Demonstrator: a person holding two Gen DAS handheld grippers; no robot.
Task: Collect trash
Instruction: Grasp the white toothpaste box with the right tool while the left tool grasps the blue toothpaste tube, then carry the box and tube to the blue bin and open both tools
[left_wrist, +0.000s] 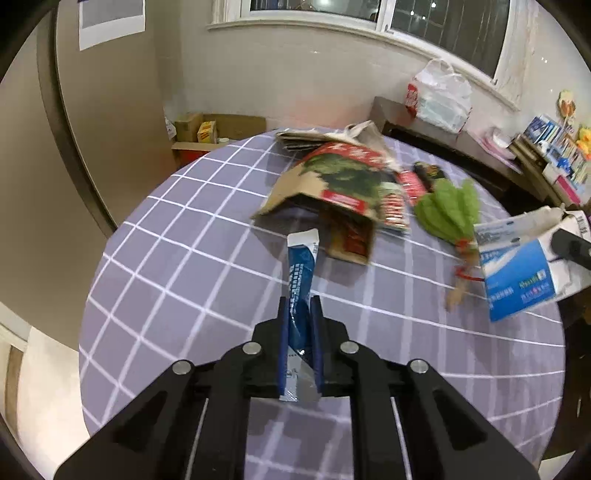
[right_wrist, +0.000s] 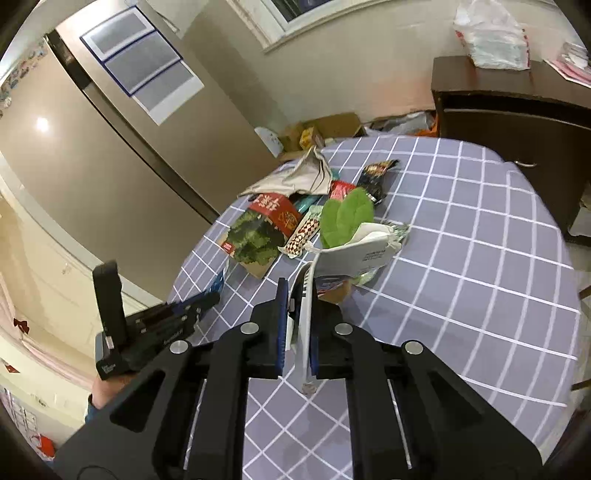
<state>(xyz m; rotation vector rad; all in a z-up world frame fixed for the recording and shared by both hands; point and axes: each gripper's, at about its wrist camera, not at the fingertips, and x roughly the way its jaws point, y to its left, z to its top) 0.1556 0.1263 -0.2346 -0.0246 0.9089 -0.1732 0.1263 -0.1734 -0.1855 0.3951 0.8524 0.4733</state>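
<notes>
A long blue sachet (left_wrist: 301, 273) with a torn white top edge is clamped between the closed fingers of the left gripper (left_wrist: 300, 306), held above a round table (left_wrist: 177, 258) covered in a lavender cloth with a white grid. The sachet is printed with small white text and stands up out of the fingers, its silvery lower end showing behind them. In the right wrist view, the right gripper (right_wrist: 295, 295) is seen closed on a flattened white carton (right_wrist: 354, 254), pinched by its edge; the same carton appears at the right of the left wrist view with a blue printed face (left_wrist: 517, 269). More trash is left lying on the far part of the table: a torn cardboard box (left_wrist: 332, 192) printed in green and red, with crumpled paper (right_wrist: 295, 177) behind it, a dark snack wrapper (right_wrist: 376, 177), and a bunch of green leaves (left_wrist: 447, 210) tied with a red band. The left gripper (right_wrist: 155, 321) is seen from the side at the table's edge in the right wrist view. A white plastic bag (left_wrist: 439, 96) is seen on a dark cabinet (right_wrist: 509, 110) by the window.
</notes>
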